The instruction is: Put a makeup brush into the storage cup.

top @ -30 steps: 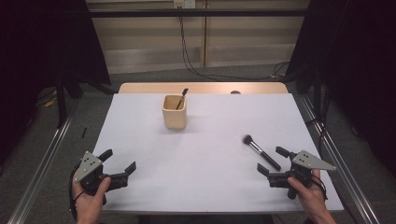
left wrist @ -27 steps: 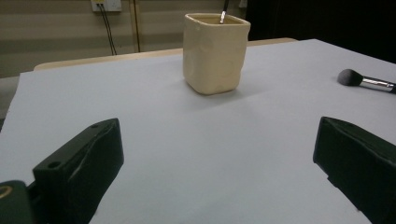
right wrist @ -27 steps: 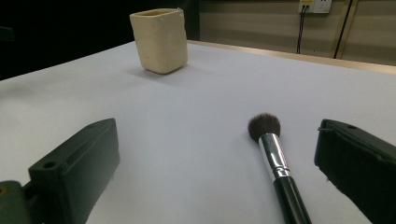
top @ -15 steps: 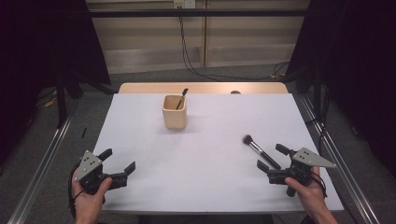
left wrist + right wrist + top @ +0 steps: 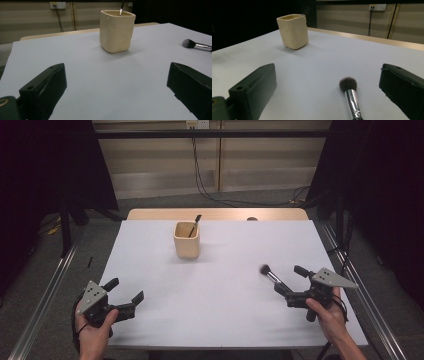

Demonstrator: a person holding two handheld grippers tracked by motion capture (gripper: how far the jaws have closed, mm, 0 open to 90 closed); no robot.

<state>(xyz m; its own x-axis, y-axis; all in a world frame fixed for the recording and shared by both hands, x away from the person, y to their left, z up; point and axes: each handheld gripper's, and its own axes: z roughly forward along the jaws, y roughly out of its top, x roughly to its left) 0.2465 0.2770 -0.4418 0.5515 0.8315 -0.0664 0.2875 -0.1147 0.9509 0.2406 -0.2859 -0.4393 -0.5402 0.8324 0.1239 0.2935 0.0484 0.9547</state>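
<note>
Dim room, cables down the back wall, and a white table [image 5: 215, 310] with barely anything on it. The brush [image 5: 350, 96] lies flat near the right edge, bristles pointing away from the person, right between the wide-open jaws of the right gripper [image 5: 295, 287], so it's not grabbed yet. The left gripper [image 5: 121, 294] sits at the near left corner, also open and holding nothing.

What I'd worry about is the round metal handle: pinch it off-centre and I'd guess it rolls or squirts out sideways.

The cup [image 5: 187, 239] stands upright mid-table, well away, with one dark-handled tool [image 5: 194, 225] leaning in it.
</note>
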